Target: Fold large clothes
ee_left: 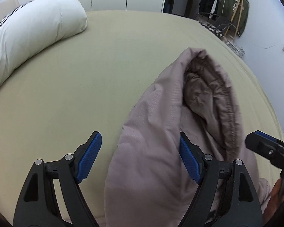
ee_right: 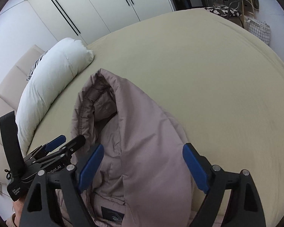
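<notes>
A mauve padded jacket [ee_left: 153, 132] is lying on the near part of the bed [ee_left: 104, 66], its hood [ee_left: 208, 87] reaching away from both cameras with the darker quilted lining showing inside the opening. In the right wrist view the jacket [ee_right: 142, 141] is showing a dark square label [ee_right: 112, 214] near the bottom edge of the frame, and its hood [ee_right: 98, 94] is pointing toward the pillow.

The left gripper [ee_left: 140, 157] is hovering over the jacket's body with its blue-padded fingers [ee_left: 89, 157] spread wide; the fabric is sitting between them, and the right-hand finger is lying against or just beside the cloth, though whether it is pressing in cannot be told. The right gripper [ee_right: 142, 168] is likewise standing wide apart, straddling the jacket's lower part, with cloth filling the gap between its fingers and nothing pinched. Each gripper is appearing at the edge of the other's view: the right gripper [ee_left: 268, 149] just beside the jacket's right side, the left gripper [ee_right: 56, 147] just beside its left side.

Farther out, a long white pillow [ee_left: 28, 37] is lying along the bed's left side, well apart from the jacket in the left view. White wardrobe doors [ee_right: 89, 5] are standing behind the bed, and a rack of hanging clothes [ee_left: 227, 5] is showing in the far right corner.
</notes>
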Action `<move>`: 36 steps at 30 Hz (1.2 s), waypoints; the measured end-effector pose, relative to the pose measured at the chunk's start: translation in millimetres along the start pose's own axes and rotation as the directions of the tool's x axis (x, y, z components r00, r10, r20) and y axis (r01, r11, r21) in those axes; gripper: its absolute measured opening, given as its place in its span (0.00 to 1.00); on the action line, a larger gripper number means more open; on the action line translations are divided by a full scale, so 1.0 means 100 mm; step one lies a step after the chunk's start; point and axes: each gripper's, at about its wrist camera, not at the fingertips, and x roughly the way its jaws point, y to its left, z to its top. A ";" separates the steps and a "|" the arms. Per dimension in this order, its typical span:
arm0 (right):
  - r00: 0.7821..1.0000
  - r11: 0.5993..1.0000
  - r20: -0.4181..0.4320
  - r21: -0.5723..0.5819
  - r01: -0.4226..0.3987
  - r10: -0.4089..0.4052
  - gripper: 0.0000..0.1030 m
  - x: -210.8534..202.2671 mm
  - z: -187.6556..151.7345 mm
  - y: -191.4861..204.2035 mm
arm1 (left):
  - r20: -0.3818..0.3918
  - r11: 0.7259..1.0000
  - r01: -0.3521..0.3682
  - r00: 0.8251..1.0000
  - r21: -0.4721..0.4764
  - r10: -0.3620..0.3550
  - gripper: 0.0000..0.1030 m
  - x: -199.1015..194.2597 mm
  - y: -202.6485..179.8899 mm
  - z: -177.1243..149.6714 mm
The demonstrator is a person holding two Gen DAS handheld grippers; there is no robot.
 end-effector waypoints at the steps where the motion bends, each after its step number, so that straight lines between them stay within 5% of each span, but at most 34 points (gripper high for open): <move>1: 1.000 1.000 -0.004 -0.014 0.017 -0.017 0.86 0.08 0.01 0.04 | 0.003 1.000 0.002 1.000 0.003 -0.002 0.76 0.04 0.00 0.01; 4: 0.998 0.996 -0.014 -0.057 0.063 -0.064 0.85 0.33 0.08 0.17 | 0.002 1.000 0.026 1.000 0.012 -0.026 0.53 0.10 0.01 0.00; 6: 0.993 0.991 -0.037 -0.075 0.107 -0.110 0.75 0.50 0.14 0.20 | 0.002 0.999 0.041 0.999 0.003 -0.041 0.37 0.12 0.04 0.00; 8: 0.988 0.988 -0.063 -0.080 0.135 -0.141 0.45 0.62 0.15 0.20 | 0.005 0.998 0.059 0.998 -0.003 -0.059 0.24 0.10 0.07 -0.03; 11: 0.992 0.991 -0.046 -0.061 0.116 -0.118 0.26 0.53 0.13 0.15 | 0.037 0.997 0.077 0.996 -0.007 -0.077 0.10 0.01 0.08 -0.06; 19: 0.991 1.000 0.130 0.024 0.004 -0.007 0.17 -0.51 -0.11 -0.03 | 0.167 0.987 0.148 0.977 -0.061 -0.136 0.09 -0.95 0.45 -0.39; 28: 0.971 0.998 0.232 -0.029 -0.049 0.054 0.17 -1.71 -1.29 0.08 | 0.302 0.968 0.248 0.927 -0.046 -0.223 0.09 -2.28 0.42 -1.56; 33: 0.983 0.998 0.177 0.019 -0.058 0.054 0.19 -1.79 -2.18 -0.11 | 0.237 0.970 0.236 0.947 -0.059 -0.216 0.12 -2.45 0.33 -2.34; 36: 0.993 0.998 0.108 0.052 -0.044 0.038 0.33 -1.69 -2.56 -0.24 | 0.113 0.965 0.238 0.968 -0.107 -0.226 0.13 -2.40 0.36 -2.75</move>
